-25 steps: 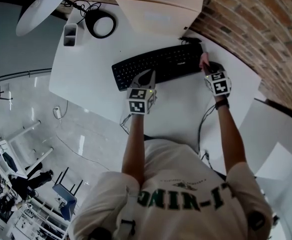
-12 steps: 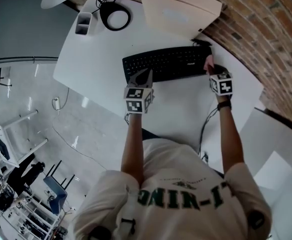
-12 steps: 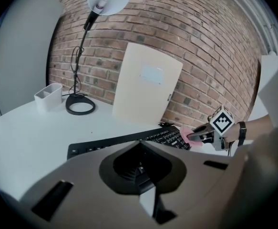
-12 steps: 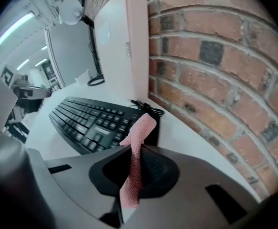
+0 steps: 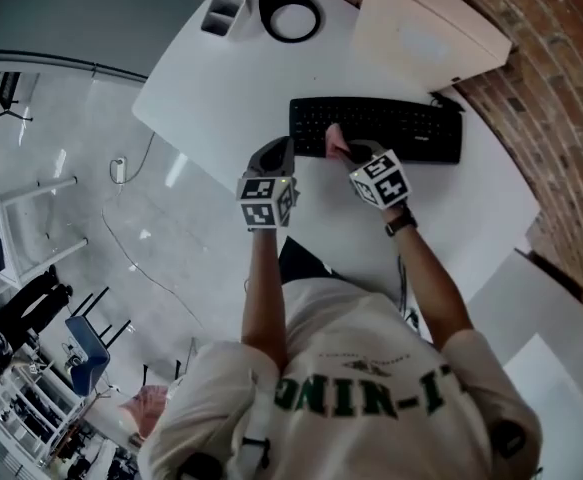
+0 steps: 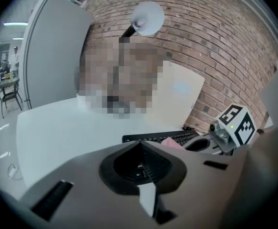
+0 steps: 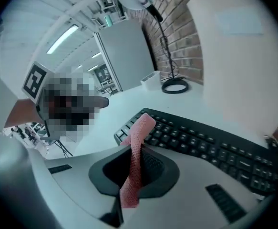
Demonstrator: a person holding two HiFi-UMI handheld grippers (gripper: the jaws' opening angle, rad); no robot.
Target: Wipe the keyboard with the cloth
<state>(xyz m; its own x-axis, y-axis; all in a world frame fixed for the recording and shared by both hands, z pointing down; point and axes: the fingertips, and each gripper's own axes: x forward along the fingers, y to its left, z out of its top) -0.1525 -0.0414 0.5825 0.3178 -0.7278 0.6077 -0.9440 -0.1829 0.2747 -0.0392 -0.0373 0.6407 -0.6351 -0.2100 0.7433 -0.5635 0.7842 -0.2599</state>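
Note:
A black keyboard (image 5: 391,126) lies on the white table (image 5: 231,78) in front of a beige box. My right gripper (image 5: 349,151) is shut on a pink cloth (image 5: 334,140) and holds it over the keyboard's left part. In the right gripper view the pink cloth (image 7: 136,154) runs as a strip from between the jaws toward the keyboard (image 7: 200,144). My left gripper (image 5: 276,153) sits just left of the keyboard, above the table, shut with nothing in it. From the left gripper view I see the keyboard (image 6: 155,138) and the cloth (image 6: 171,141) beyond the jaws.
A beige box (image 5: 431,33) stands behind the keyboard against the brick wall. A round black lamp base (image 5: 289,10) and a small white holder (image 5: 221,10) sit at the table's far left. The table's near edge runs close below both grippers.
My right gripper has carried the cloth from the keyboard's right end leftward across the keys to its left part. The left gripper has stayed near the keyboard's left end.

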